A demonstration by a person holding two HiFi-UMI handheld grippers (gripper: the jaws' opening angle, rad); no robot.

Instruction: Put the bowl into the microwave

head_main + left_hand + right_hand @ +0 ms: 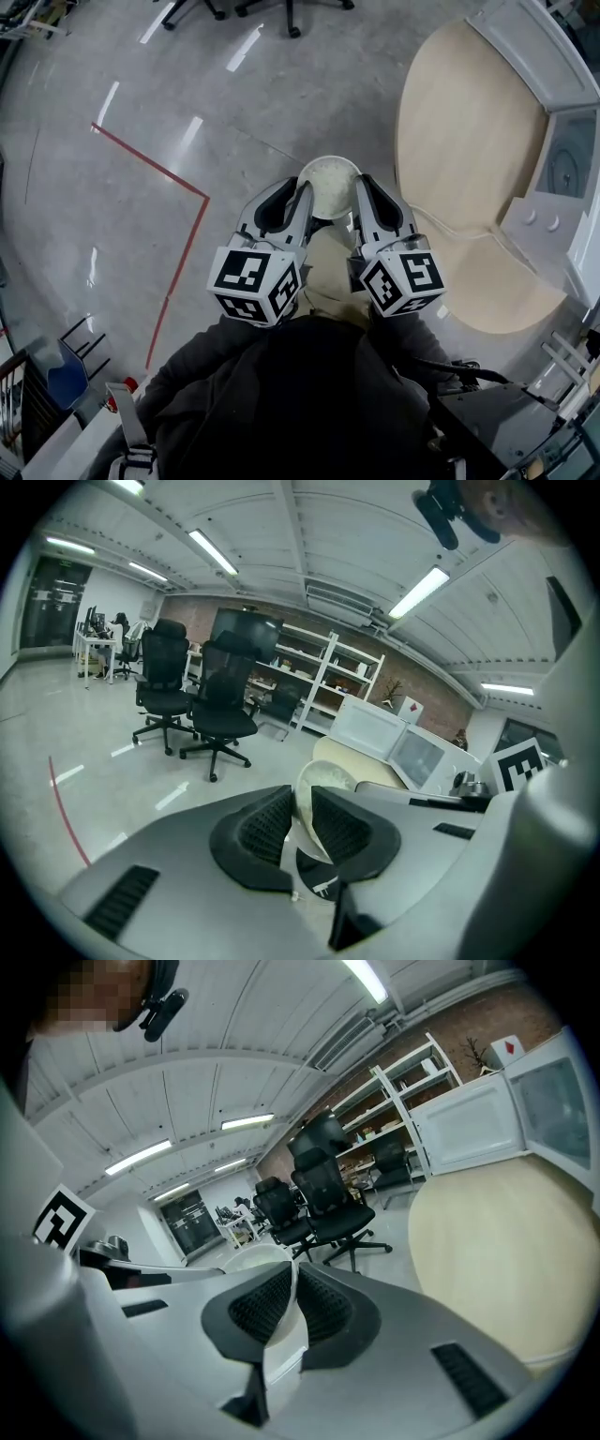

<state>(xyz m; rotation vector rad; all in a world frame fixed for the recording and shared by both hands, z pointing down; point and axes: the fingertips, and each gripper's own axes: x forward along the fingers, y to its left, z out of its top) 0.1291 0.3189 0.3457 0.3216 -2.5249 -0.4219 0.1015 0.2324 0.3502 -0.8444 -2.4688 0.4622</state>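
Note:
A white bowl (330, 183) hangs over the floor in front of me, held by its rim from both sides. My left gripper (307, 197) is shut on the bowl's left rim (323, 778), which sits between its ribbed pads. My right gripper (359, 195) is shut on the bowl's right rim (253, 1260). The white microwave (570, 159) stands at the far right on a round beige table (469, 141), with its door (534, 47) swung open. It also shows as the microwave (417, 757) ahead of the left gripper (300, 803) and the microwave (553, 1101) right of the right gripper (294, 1283).
A red tape line (178, 178) runs across the grey floor to my left. Black office chairs (220, 700) stand farther off, with white shelves (328, 672) behind them. Dark equipment (487, 412) sits low at my right, and a blue object (66, 380) at my left.

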